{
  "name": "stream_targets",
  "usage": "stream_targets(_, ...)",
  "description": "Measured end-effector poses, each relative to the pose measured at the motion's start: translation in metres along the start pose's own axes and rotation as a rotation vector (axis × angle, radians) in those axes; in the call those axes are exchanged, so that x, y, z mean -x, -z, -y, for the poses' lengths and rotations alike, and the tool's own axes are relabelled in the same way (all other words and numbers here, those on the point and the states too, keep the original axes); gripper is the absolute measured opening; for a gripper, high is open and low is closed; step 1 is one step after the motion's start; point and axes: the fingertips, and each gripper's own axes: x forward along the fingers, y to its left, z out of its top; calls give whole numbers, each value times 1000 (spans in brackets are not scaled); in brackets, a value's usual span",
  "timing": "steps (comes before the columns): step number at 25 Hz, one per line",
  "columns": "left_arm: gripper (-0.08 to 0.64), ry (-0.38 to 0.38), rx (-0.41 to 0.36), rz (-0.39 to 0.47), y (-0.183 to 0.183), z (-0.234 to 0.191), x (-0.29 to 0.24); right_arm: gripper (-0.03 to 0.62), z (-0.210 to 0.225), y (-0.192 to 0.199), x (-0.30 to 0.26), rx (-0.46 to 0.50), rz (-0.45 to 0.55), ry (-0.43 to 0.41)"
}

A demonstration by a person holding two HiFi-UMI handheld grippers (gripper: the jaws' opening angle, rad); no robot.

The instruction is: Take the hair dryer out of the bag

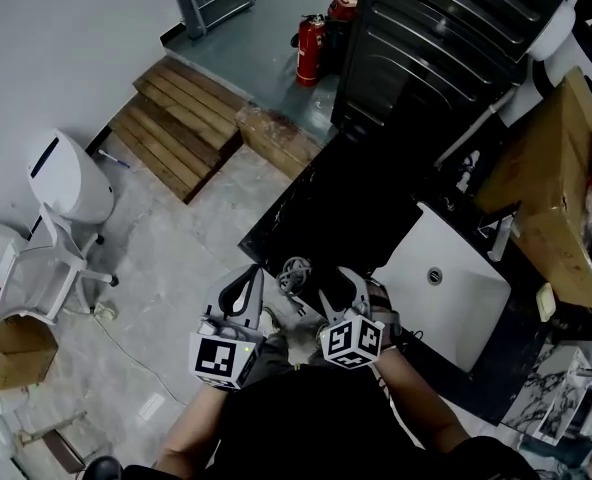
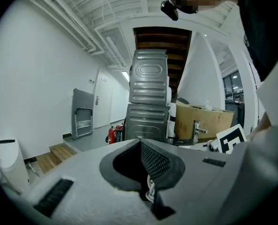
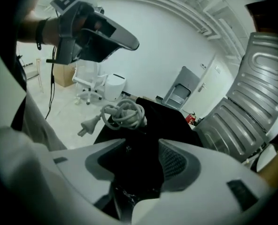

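A coiled grey power cord (image 3: 123, 114) with its plug lies on top of a black bag (image 3: 169, 121). In the head view the cord (image 1: 294, 273) sits between my two grippers. I cannot make out the hair dryer's body. My right gripper (image 3: 141, 146) is open, low over the black bag, and its pads press on nothing. The head view shows that gripper (image 1: 342, 288) just right of the cord. My left gripper (image 2: 140, 142) is shut, raised and pointing across the room with nothing held that I can see. It hangs left of the cord (image 1: 248, 280).
A white sink basin (image 1: 446, 286) lies right of the bag on the dark counter. Stacked metal appliances (image 1: 446, 38) stand behind, a cardboard box (image 1: 561, 188) at the right. On the floor are a red fire extinguisher (image 1: 311, 48), wooden steps (image 1: 176, 123) and a white chair (image 1: 41, 268).
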Motion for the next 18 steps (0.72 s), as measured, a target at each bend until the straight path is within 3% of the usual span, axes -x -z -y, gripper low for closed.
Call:
stream_targets(7, 21, 47, 44, -25, 11, 3, -4, 218, 21, 8, -23, 68, -82, 88)
stream_targets(9, 21, 63, 39, -31, 16, 6, -6, 127, 29, 10, -24, 77, -91, 121)
stream_targets(11, 21, 80, 18, -32, 22, 7, -9, 37, 35, 7, -21, 45, -79, 128)
stream_targets(15, 23, 114, -15, -49, 34, 12, -14, 29, 43, -7, -10, -97, -27, 94)
stream_targets(18, 23, 128, -9, -65, 39, 18, -20, 29, 50, -15, -2, -136, 1, 98)
